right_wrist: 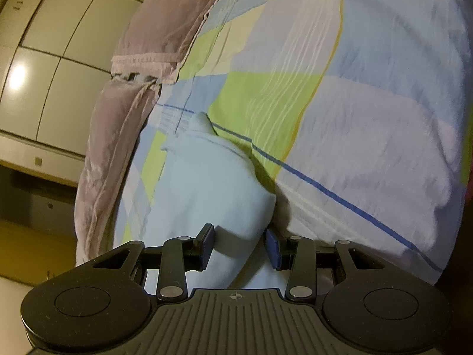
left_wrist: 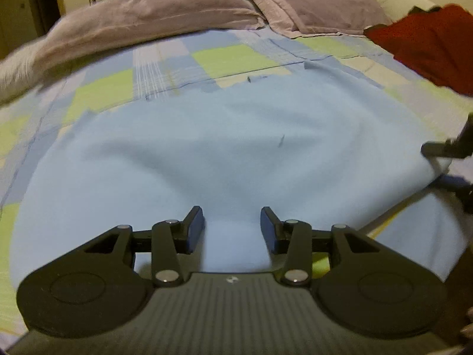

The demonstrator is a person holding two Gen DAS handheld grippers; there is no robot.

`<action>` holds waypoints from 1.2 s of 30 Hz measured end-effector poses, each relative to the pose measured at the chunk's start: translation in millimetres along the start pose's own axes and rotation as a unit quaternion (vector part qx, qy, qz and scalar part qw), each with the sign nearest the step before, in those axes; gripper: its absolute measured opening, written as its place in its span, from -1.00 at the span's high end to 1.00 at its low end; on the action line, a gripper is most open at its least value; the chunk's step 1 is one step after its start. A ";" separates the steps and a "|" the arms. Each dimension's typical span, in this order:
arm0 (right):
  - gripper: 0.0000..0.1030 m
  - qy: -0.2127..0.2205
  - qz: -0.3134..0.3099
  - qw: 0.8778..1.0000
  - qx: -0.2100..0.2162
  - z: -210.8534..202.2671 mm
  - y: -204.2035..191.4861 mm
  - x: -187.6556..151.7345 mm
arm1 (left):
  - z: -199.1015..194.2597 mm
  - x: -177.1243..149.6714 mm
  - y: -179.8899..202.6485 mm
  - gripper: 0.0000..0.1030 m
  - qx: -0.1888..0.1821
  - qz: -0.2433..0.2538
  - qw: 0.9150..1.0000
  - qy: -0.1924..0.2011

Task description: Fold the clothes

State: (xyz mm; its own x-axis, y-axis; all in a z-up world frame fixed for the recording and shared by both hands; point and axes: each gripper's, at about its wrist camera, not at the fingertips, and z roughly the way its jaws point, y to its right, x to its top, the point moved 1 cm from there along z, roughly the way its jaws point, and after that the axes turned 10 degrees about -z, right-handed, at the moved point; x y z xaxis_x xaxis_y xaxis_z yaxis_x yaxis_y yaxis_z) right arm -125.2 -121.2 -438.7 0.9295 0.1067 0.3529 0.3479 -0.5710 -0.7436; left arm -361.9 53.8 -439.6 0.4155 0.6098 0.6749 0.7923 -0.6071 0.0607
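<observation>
Both spread wide: left gripper over light-blue garment's near edge, right gripper straddling its raised corner.

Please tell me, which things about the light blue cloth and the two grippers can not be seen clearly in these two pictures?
- Light blue cloth, left wrist view: its near edge is hidden under the left gripper; its type cannot be told.
- Right wrist view: whether the right gripper pinches the cloth or only straddles it is unclear.
- Red garment: cut off by the picture's edge.
- The pillows: blurred.
</observation>
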 end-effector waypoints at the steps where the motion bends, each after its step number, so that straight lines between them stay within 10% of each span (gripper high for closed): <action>1: 0.20 0.004 0.005 1.000 0.003 -1.3 1.9 -0.8 | -0.8 1.8 -0.7 0.25 -0.001 -0.005 1.000 -0.002; 15: 0.20 0.059 0.034 0.997 0.020 2.1 9.9 -5.6 | -28.1 6.6 -71.0 0.32 -0.061 -0.128 0.990 0.017; 19: 0.62 0.045 -0.074 0.995 -0.043 8.5 -18.6 -4.7 | -44.4 6.1 -124.7 0.38 -0.063 -0.204 0.977 0.021; 22: 0.73 0.055 -0.211 0.971 -0.100 10.8 -64.9 -11.2 | -53.4 -0.6 -157.8 0.40 -0.078 -0.256 0.963 0.024; 26: 0.75 0.099 -0.464 0.873 -0.115 21.5 -154.4 -63.0 | -63.7 -12.5 -197.6 0.40 -0.105 -0.322 0.940 0.028; 31: 0.74 0.085 -0.726 0.679 -0.074 60.8 -223.4 -179.6 | -61.7 -28.6 -223.2 0.40 -0.139 -0.390 0.910 0.020; 36: 0.30 -0.017 -0.813 0.579 -0.054 108.4 -203.7 -263.8 | -67.1 -37.2 -238.5 0.40 -0.153 -0.426 0.891 0.018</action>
State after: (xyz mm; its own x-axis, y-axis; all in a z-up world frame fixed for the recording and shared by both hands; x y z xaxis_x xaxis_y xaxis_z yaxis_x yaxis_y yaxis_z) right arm -428.0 55.2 -441.8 -0.6137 0.5909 0.5237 0.7592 0.2596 0.5968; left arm -596.3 141.7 -429.9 -0.2974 0.9028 0.3105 0.6518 -0.0456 0.7570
